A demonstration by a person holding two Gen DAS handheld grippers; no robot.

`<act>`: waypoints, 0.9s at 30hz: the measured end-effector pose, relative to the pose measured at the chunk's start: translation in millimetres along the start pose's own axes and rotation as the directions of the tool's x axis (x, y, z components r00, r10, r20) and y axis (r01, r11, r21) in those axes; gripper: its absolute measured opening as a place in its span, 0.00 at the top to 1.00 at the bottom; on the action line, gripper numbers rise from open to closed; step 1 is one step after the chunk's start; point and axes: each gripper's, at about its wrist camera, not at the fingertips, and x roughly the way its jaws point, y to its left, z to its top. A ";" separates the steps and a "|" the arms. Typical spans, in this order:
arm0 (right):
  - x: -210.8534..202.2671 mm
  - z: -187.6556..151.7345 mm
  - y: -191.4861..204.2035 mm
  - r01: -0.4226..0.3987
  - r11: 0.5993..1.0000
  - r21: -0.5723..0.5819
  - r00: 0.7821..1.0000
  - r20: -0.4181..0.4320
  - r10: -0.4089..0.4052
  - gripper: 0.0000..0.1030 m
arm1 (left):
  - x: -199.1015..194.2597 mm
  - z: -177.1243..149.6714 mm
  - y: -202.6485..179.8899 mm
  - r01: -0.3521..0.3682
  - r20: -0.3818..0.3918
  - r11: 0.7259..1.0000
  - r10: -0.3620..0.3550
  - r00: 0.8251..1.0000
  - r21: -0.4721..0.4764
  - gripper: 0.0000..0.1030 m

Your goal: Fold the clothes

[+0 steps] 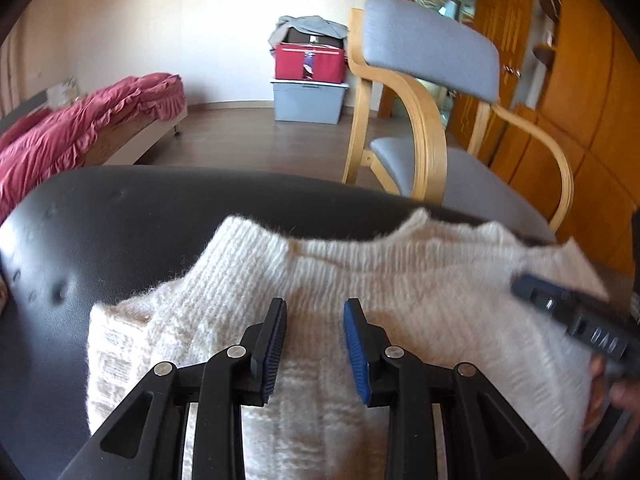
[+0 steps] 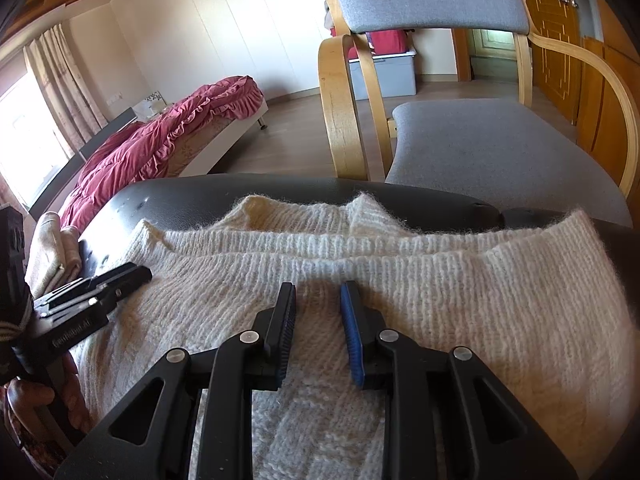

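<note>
A cream knitted sweater (image 1: 360,280) lies spread across the dark bench (image 1: 120,208), its ribbed collar toward the far edge; part of it on the left side is folded over onto itself. The left gripper (image 1: 315,312) hovers low over the knit, released, jaws parted with only wool showing between them; the right gripper (image 2: 318,296) hangs likewise over the middle of the garment, jaws apart and grasping nothing. Beyond the bench stands a wooden armchair (image 2: 480,136) with grey cushions; further off a bed carries a rumpled red quilt (image 1: 80,124); a red storage box (image 1: 310,62) sits atop a grey bin (image 1: 308,102).
</note>
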 end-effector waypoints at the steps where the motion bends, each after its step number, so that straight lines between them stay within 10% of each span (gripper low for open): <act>1: 0.2 -0.2 0.3 0.001 1.000 -0.001 1.000 0.000 -0.001 0.75 | 0.7 -1.1 -0.7 -0.002 -0.004 1.000 0.002 1.000 0.021 0.69; 12: -22.2 0.0 27.6 -0.072 0.991 -0.111 0.995 0.055 0.078 0.75 | 3.7 2.1 21.1 0.033 0.028 0.996 -0.030 0.999 -0.085 0.69; 20: 28.9 -4.3 122.3 -0.076 0.909 -0.409 0.985 -0.175 0.004 0.74 | -15.3 2.7 31.7 -0.022 0.118 0.992 0.037 0.992 -0.122 0.70; 27: 48.3 14.8 117.0 -0.078 0.947 -0.311 0.983 -0.180 0.022 0.77 | -7.2 0.5 45.5 -0.014 0.077 0.983 0.029 0.997 -0.184 0.70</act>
